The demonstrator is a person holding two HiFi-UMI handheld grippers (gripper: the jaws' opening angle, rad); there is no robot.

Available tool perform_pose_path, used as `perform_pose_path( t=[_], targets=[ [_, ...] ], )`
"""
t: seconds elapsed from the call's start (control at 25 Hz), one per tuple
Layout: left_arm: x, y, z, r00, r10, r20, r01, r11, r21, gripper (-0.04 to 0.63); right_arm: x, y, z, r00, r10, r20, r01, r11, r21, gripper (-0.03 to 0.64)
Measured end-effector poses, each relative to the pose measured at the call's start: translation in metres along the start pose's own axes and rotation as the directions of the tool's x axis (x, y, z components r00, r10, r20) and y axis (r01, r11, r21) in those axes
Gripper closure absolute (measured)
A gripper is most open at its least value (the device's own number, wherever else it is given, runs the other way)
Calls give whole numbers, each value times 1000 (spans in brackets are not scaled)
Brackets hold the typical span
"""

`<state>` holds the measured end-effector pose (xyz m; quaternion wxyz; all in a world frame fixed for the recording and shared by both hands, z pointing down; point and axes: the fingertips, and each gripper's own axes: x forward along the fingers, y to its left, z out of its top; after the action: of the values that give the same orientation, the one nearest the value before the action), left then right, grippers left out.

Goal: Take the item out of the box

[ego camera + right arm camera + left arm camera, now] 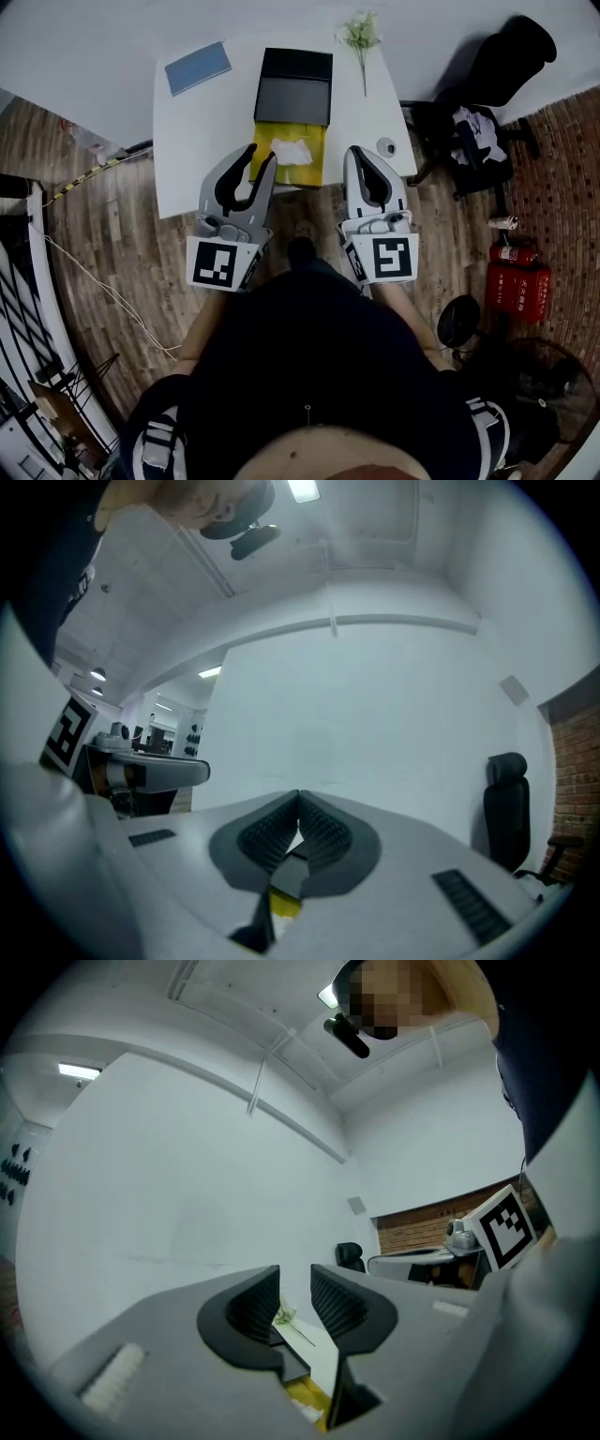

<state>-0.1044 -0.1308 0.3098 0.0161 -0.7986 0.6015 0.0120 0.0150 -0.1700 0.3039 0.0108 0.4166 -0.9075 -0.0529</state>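
Yellow lining is showing inside the open box (314, 169), which is sitting on the white table (187, 141) with its black lid (294, 86) folded back on the far side. The item (292, 150), white and crumpled-looking, is lying in the yellow tray, untouched. You are holding both tools level at the box's near end. The left gripper (262, 157) is overlapping the tray's near left corner in the head view, jaws standing apart with nothing between them. The right gripper (365, 155) is hovering just beside the box's right edge, jaws pressed together and empty. By this evidence you are working the reach stage, with no grasp made yet. The next move is calling for dipping the left gripper into the tray, straddling the item with the parted jaws and closing gently, since it looks soft.
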Motion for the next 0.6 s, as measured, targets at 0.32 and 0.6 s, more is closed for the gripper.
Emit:
perform_pose_path(
  t=[0.32, 0.6],
  targets=[
    [55, 13, 10, 997, 48, 56, -49, 999, 23, 486, 48, -37, -9, 998, 69, 13, -69, 998, 5, 604],
    [81, 22, 4, 997, 68, 44, -70, 997, 37, 486, 72, -55, -19, 996, 93, 14, -93, 996, 18, 604]
  ],
)
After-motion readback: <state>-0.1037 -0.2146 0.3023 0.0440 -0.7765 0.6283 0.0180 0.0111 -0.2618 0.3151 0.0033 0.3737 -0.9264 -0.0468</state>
